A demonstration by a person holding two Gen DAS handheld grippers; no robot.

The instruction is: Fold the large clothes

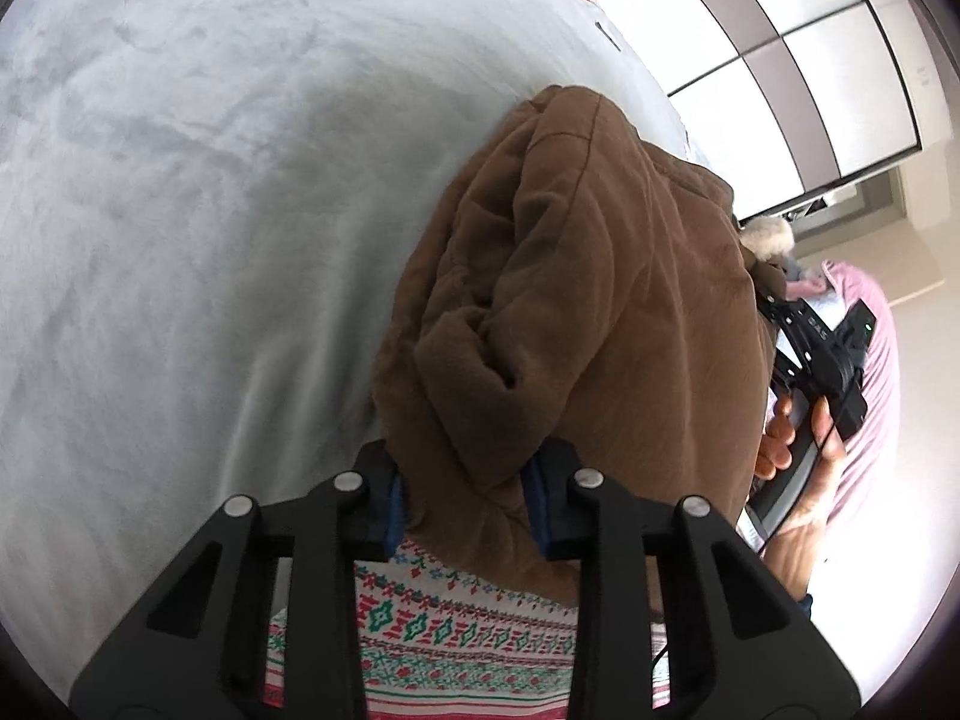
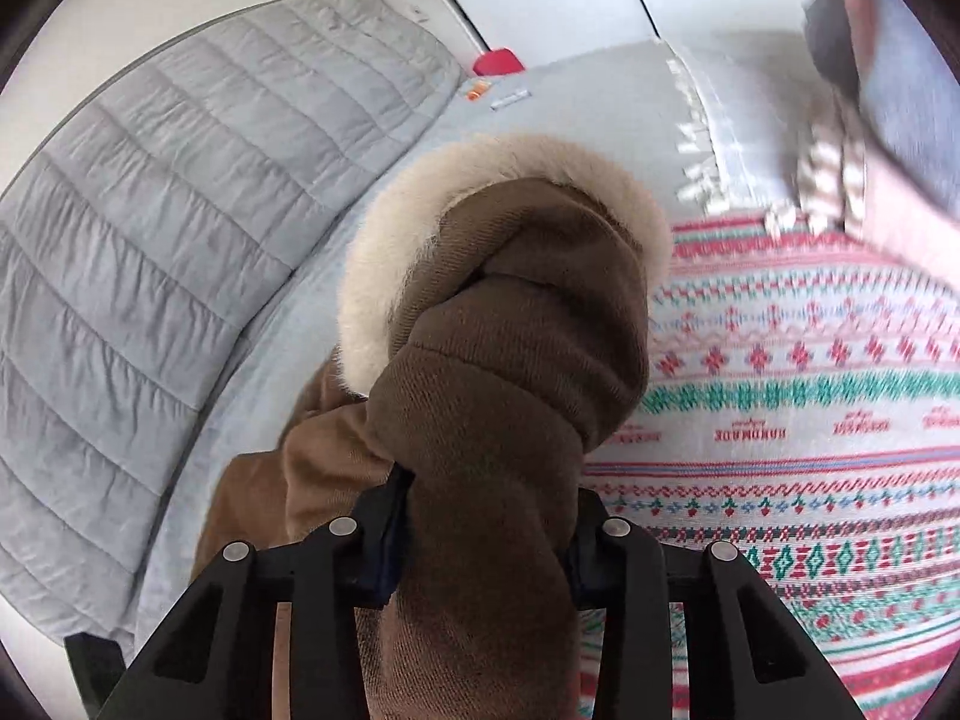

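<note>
A brown padded coat (image 1: 576, 276) with a cream fur-trimmed hood (image 2: 384, 240) hangs bunched over the bed. My left gripper (image 1: 465, 510) is shut on a thick fold of the coat. My right gripper (image 2: 486, 546) is shut on another brown bunch of the coat (image 2: 498, 372) just below the hood. In the left wrist view the right gripper's body (image 1: 822, 354) and the hand holding it show at the right, behind the coat.
A pale grey plush bedspread (image 1: 180, 210) covers the bed. A patterned red, green and white blanket (image 2: 810, 420) lies under the coat. A grey quilted duvet (image 2: 150, 228) lies at the left. A small red object (image 2: 498, 62) and wardrobe doors (image 1: 750, 30) are beyond.
</note>
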